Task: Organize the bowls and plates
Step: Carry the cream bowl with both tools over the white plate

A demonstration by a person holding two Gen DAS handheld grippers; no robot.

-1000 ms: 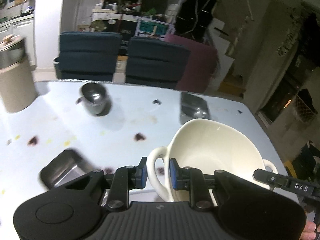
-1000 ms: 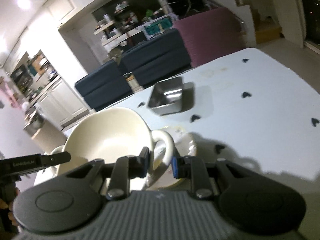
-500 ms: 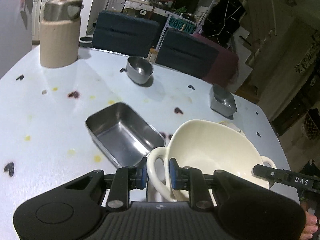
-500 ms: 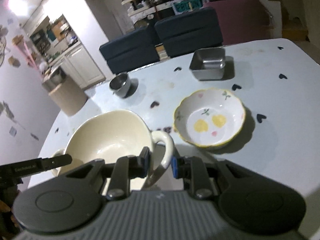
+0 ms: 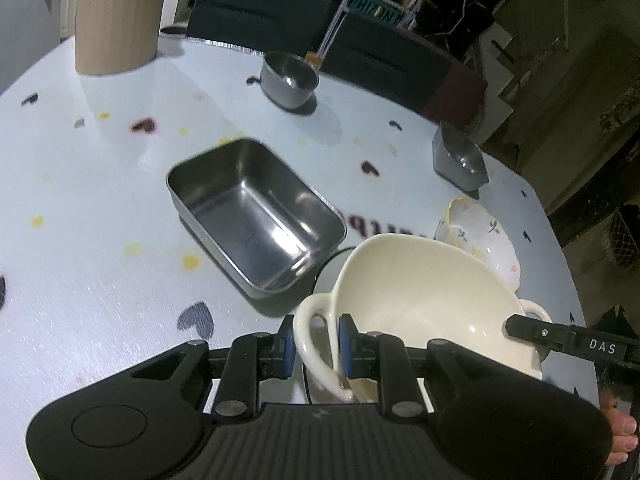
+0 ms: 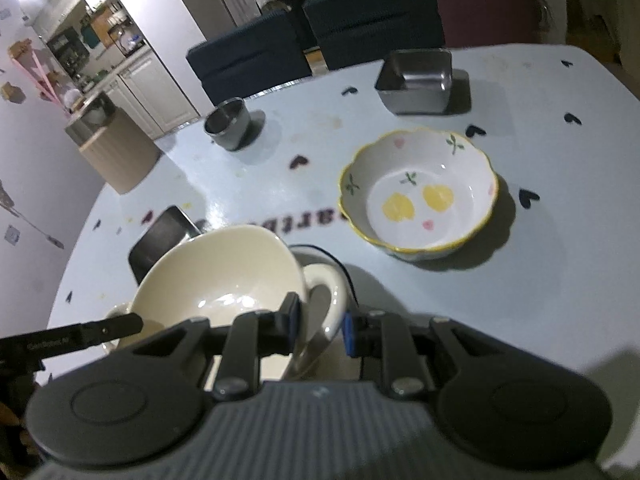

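A cream two-handled bowl [image 5: 420,292] hangs low over the pale table [image 5: 100,200], carried by both grippers. My left gripper [image 5: 316,346] is shut on its near loop handle. My right gripper [image 6: 320,330] is shut on the other handle of the cream bowl [image 6: 224,280]. A white scalloped bowl with a yellow rim and painted flowers [image 6: 418,196] sits on the table just right of the cream bowl; its edge shows behind it as the flowered bowl [image 5: 480,232]. A rectangular steel tray [image 5: 256,216] lies just left of the cream bowl.
A small round steel cup [image 5: 288,80] and a square steel container [image 5: 458,158] stand farther back. A beige ribbed canister [image 5: 118,24] is at the far left corner. Dark chairs [image 6: 372,20] line the table's far edge. A black cable [image 6: 340,268] lies under the bowl.
Both views have tipped downward and the cream bowl has come lower and closer to the table. The steel tray and flowered bowl now appear nearer. Both grips stay on the handles.
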